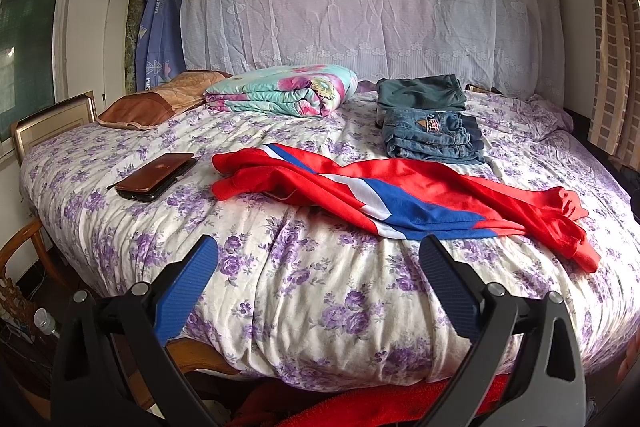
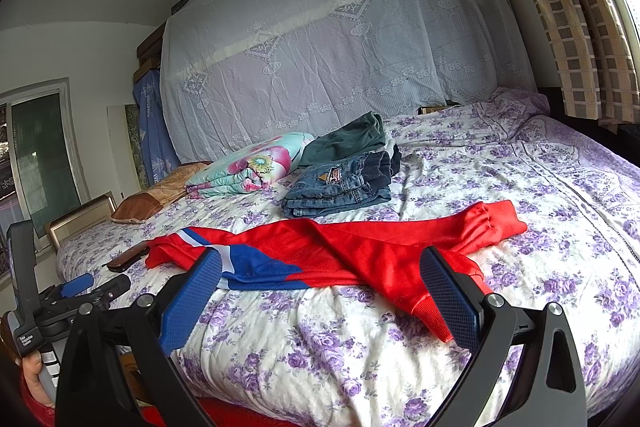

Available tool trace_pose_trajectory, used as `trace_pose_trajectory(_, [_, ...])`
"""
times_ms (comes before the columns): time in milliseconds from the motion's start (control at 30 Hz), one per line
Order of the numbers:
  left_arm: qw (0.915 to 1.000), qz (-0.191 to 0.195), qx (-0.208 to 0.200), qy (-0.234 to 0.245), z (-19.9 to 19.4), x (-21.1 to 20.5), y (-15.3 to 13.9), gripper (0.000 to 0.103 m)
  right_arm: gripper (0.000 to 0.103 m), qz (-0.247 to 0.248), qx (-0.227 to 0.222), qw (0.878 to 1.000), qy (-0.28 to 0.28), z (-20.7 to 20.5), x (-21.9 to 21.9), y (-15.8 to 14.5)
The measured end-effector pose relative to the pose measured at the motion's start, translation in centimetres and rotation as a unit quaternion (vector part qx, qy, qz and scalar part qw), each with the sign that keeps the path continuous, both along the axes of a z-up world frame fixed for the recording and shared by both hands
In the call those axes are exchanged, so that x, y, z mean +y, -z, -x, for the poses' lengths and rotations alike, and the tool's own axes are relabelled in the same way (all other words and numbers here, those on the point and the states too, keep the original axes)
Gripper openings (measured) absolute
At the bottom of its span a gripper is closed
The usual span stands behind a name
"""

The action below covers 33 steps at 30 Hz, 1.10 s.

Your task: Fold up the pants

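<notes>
Red track pants [image 1: 404, 199] with blue and white side panels lie crumpled across the bed, stretched left to right; they also show in the right wrist view [image 2: 352, 251]. My left gripper [image 1: 318, 255] is open and empty, held above the bed's near edge, short of the pants. My right gripper [image 2: 320, 269] is open and empty, its fingertips just in front of the pants' near edge. The left gripper also shows at the left of the right wrist view [image 2: 86, 289].
Folded jeans [image 1: 434, 139] and folded green pants [image 1: 420, 93] lie at the back. A folded floral quilt [image 1: 284, 89], a brown pillow [image 1: 156, 101] and a brown phone case [image 1: 156, 177] lie on the left. The bed [image 1: 320, 307] has a floral cover.
</notes>
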<state>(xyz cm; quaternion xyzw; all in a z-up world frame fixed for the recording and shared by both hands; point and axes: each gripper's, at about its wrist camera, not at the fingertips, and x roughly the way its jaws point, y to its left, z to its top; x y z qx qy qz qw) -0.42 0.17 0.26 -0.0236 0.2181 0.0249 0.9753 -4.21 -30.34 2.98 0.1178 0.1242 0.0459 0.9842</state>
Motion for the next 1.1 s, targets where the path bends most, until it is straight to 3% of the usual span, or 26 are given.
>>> trace_pose_trajectory(500, [0.9999,0.005,0.012,0.004,0.0,-0.7,0.9,0.098,0.100,0.002,0.009,1.000,-0.003,-0.3,0.2,1.1])
trace_pose_trajectory(633, [0.9979,0.038,0.043,0.031,-1.6,0.3,1.8,0.098,0.100,-0.001,0.029,1.000,-0.012,-1.4,0.2,2.0])
trace_pose_trajectory(767, [0.9851,0.122,0.104,0.063,-4.2,2.2,3.6,0.098,0.100,-0.027,0.077,0.996,-0.030,-3.5,-0.4,4.2])
trace_pose_trajectory(900, [0.9585,0.222,0.162,0.076,-7.8,4.4,6.1,0.098,0.100,-0.061,0.132,0.989,-0.040,-6.1,-1.4,6.8])
trace_pose_trajectory(1100, [0.9448,0.259,0.191,0.061,-13.6,5.5,6.8,0.098,0.100,-0.144,0.187,0.970,-0.062,-9.1,-3.2,9.4])
